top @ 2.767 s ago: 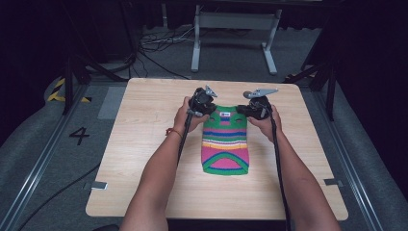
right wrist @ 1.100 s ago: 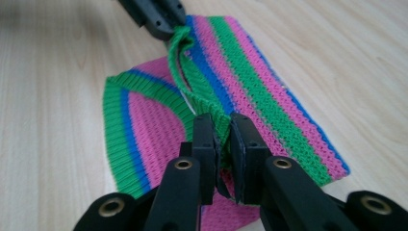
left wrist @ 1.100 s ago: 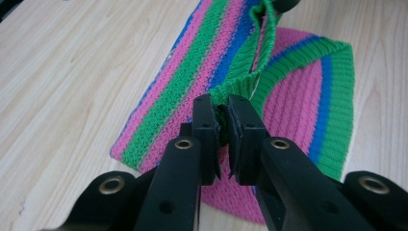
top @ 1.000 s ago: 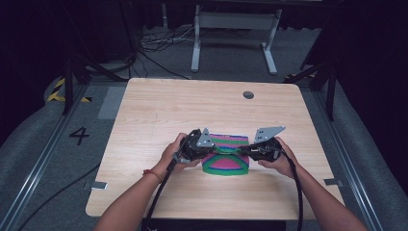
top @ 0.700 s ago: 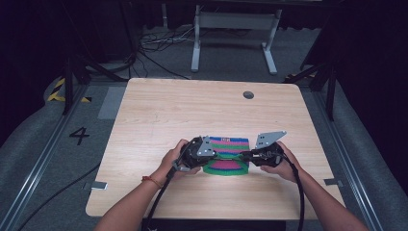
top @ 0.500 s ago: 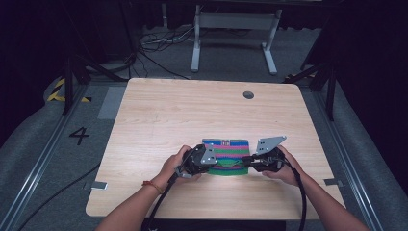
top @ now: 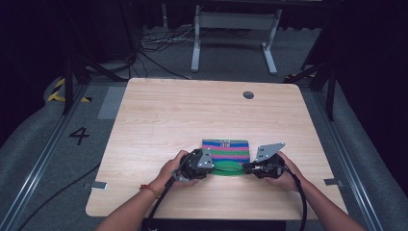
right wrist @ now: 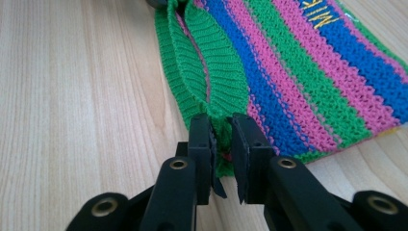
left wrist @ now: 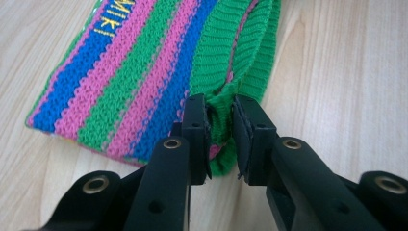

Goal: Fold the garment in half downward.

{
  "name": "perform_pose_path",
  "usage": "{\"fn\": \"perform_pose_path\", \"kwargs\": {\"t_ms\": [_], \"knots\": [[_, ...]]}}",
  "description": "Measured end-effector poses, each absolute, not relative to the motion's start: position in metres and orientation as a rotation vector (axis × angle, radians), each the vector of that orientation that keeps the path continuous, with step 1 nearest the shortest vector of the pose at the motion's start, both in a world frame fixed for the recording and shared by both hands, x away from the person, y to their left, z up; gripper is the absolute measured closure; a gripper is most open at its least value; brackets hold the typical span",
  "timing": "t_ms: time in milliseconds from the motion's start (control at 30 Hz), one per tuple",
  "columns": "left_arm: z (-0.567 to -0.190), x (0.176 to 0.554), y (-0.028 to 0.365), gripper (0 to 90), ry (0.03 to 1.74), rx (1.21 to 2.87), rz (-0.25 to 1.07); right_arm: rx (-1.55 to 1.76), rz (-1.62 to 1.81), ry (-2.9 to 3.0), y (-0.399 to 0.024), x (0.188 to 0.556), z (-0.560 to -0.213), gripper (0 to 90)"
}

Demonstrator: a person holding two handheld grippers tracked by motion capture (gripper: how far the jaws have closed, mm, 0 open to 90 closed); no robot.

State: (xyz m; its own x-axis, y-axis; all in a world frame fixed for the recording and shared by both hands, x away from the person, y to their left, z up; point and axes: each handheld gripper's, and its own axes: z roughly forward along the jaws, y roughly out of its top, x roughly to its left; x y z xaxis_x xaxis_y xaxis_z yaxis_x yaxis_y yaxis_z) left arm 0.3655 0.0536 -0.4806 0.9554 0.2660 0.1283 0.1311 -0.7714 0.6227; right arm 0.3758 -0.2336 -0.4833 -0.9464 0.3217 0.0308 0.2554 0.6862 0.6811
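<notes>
A small knitted garment (top: 226,151) with green, pink and blue stripes lies folded near the table's front edge. Its green ribbed hem (top: 227,168) faces the person. My left gripper (top: 208,166) is shut on the hem's left corner, and my right gripper (top: 246,167) is shut on its right corner. In the left gripper view the jaws pinch the green ribbing (left wrist: 219,120), with the striped knit (left wrist: 130,86) spreading away to the left. The right gripper view shows the same hold on the ribbing (right wrist: 219,132), with the stripes (right wrist: 298,77) running off to the right.
The wooden table (top: 183,115) has a round cable hole (top: 248,95) near its far edge. Beyond the table stand a metal frame (top: 235,29) and loose cables (top: 154,43) on the grey floor. A floor marking "4" (top: 79,135) sits left of the table.
Both grippers have pulled the green hem from the table's far middle toward the person, folding the garment over itself. It now lies shorter, near the front edge.
</notes>
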Motion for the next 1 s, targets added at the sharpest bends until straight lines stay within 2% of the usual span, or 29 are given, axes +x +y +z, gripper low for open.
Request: {"fn": "perform_pose_path", "kwargs": {"t_ms": [200,500,667,700,800,867,1000], "knots": [[-0.48,0.361,0.064,74.4,0.29,2.448,0.252,0.472,1.11,2.802,-0.234,0.37,-0.483,75.4],[-0.461,0.367,0.076,59.9,0.379,2.351,0.321,0.514,1.153,2.696,-0.237,0.372,-0.466,65.6],[-0.471,0.376,0.063,56.4,0.396,2.36,0.312,0.538,1.143,2.681,-0.232,0.377,-0.468,62.8],[-0.473,0.377,0.061,52.5,0.397,2.366,0.305,0.558,1.136,2.692,-0.228,0.379,-0.473,60.0],[-0.481,0.38,0.057,48.8,0.405,2.387,0.297,0.563,1.12,2.701,-0.226,0.38,-0.477,57.5],[-0.484,0.381,0.057,41.1,0.43,2.388,0.288,0.574,1.102,2.709,-0.226,0.38,-0.482,54.0],[-0.491,0.384,0.06,39.4,0.463,2.345,0.244,0.591,1.089,2.712,-0.226,0.38,-0.488,49.7]]}}
